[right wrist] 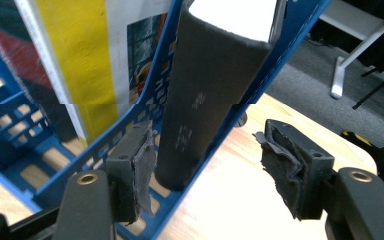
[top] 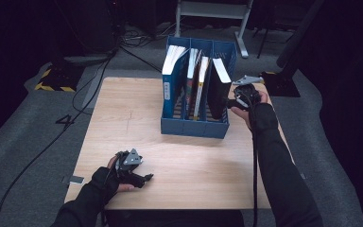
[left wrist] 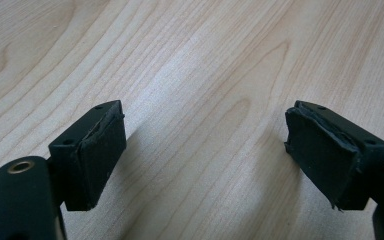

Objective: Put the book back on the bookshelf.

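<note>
Black book [right wrist: 207, 95] stands in the right slot of the blue rack [top: 194, 126] on the wooden table [top: 123, 123] — leaning a little. Right gripper [right wrist: 207, 172] is at the book's spine, its jaws apart on both sides, not pinching. Left gripper [left wrist: 205, 155] rests near the table's front edge — jaws wide apart, holding nothing.

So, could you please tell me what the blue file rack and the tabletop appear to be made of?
The blue file rack looks like moulded plastic with a matte finish: its walls are thin, evenly coloured and pierced by regular slots. The tabletop looks like pale wood or a wood-look laminate, judging by the flowing grain under a smooth, faintly shiny surface; which of the two is unclear.
</note>
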The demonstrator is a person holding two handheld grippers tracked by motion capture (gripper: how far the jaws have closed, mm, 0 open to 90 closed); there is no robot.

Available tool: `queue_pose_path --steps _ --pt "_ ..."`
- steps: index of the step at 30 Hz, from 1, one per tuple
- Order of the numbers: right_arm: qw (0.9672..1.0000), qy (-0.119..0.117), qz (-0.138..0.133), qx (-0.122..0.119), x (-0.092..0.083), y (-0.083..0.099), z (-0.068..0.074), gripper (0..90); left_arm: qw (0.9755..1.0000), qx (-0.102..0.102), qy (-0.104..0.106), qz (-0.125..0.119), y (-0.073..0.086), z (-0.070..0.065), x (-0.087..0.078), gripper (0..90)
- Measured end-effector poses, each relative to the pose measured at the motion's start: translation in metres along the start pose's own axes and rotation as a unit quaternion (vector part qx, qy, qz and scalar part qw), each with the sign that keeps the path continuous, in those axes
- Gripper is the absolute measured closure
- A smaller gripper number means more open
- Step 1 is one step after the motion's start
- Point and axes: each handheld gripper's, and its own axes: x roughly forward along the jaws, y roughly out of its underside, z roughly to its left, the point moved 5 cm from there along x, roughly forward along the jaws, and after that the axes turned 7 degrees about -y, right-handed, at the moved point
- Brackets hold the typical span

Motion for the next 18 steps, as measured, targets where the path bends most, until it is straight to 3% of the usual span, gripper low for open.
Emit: queue_pose_path --steps 18 --pt "0.9987 -0.017 0.015 -0.045 -0.028 0.033 0.011 32.5 1.0000 -0.002 -0.001 -0.001 0.000 0.000 0.000 16.5"
